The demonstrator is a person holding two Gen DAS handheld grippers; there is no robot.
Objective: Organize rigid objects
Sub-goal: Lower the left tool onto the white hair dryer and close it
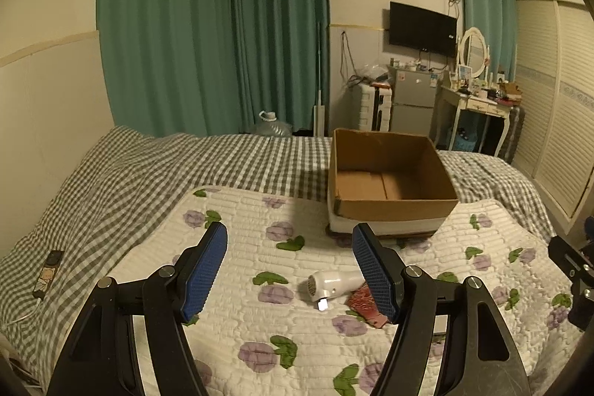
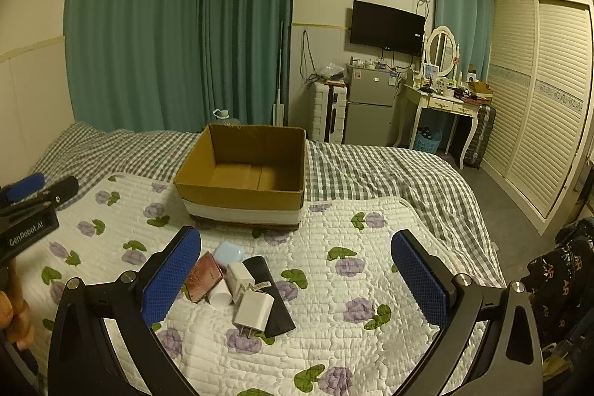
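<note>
A small pile of rigid items lies on the flowered quilt [image 2: 334, 288]: a light blue case [image 2: 228, 253], a red-brown flat item [image 2: 203, 277], a white plug adapter [image 2: 239, 279], a white charger [image 2: 253, 312], a black pouch [image 2: 274, 307] and a white tube [image 2: 219, 297]. Behind it stands an open cardboard box [image 2: 237, 199], empty inside. My right gripper [image 2: 297, 277] is open, hovering over the pile. My left gripper [image 1: 291, 266] is open too, above the white tube-shaped item [image 1: 334, 284] and the red item [image 1: 362, 303], with the box [image 1: 397, 208] just beyond.
A dark phone-like object [image 1: 46, 275] lies on the checked sheet at far left. A dresser [image 2: 438, 106], fridge [image 2: 369, 106] and slatted wardrobe [image 2: 538, 99] stand past the bed. Dark clothing [image 2: 564, 284] hangs at the bed's right edge.
</note>
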